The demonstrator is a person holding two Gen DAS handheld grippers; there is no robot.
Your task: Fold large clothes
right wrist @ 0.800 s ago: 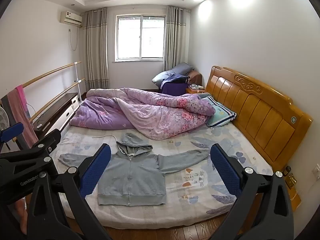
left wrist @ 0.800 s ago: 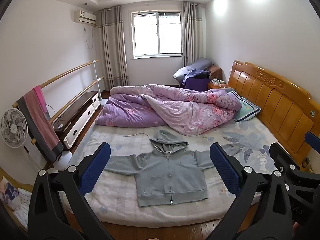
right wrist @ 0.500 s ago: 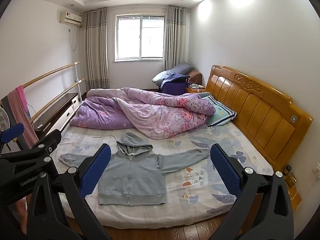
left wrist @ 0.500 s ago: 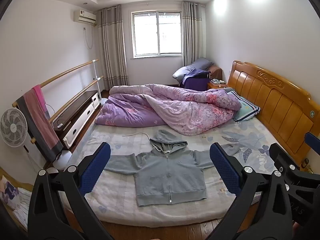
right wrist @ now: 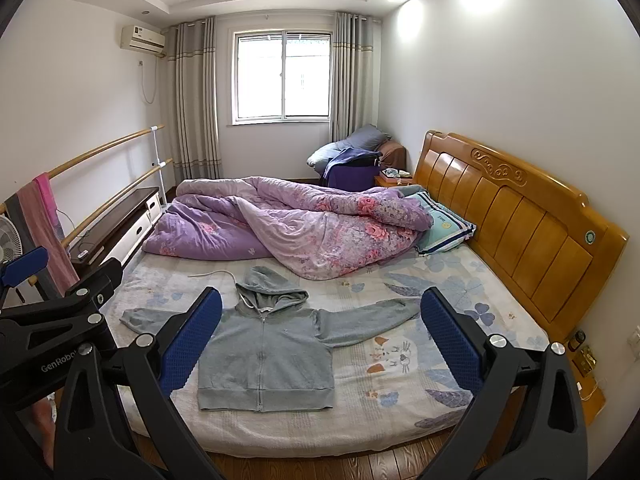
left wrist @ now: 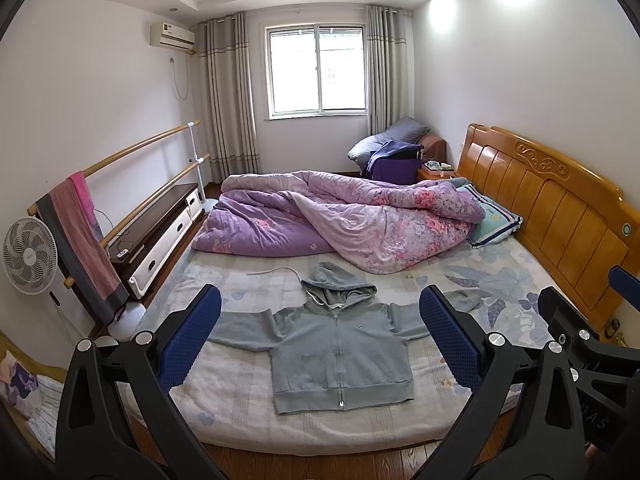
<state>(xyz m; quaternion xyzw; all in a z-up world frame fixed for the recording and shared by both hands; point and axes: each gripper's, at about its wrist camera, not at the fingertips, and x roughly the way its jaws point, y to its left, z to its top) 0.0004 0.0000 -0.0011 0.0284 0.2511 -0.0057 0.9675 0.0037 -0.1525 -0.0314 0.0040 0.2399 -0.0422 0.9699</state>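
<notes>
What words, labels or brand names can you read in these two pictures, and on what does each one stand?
"GenRobo", cut off by a finger: on the left gripper arm, right wrist view.
"DAS", part only: on the right gripper body, left wrist view.
Air conditioner label: too small to read.
Pillow round print: blurred.
Fan hub mark: unreadable.

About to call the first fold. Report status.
Both hand-held grippers, left and right, open, empty, short of the bed. Grey hoodie flat, zipped, sleeves spread. Purple quilt bunched just beyond the hood.
</notes>
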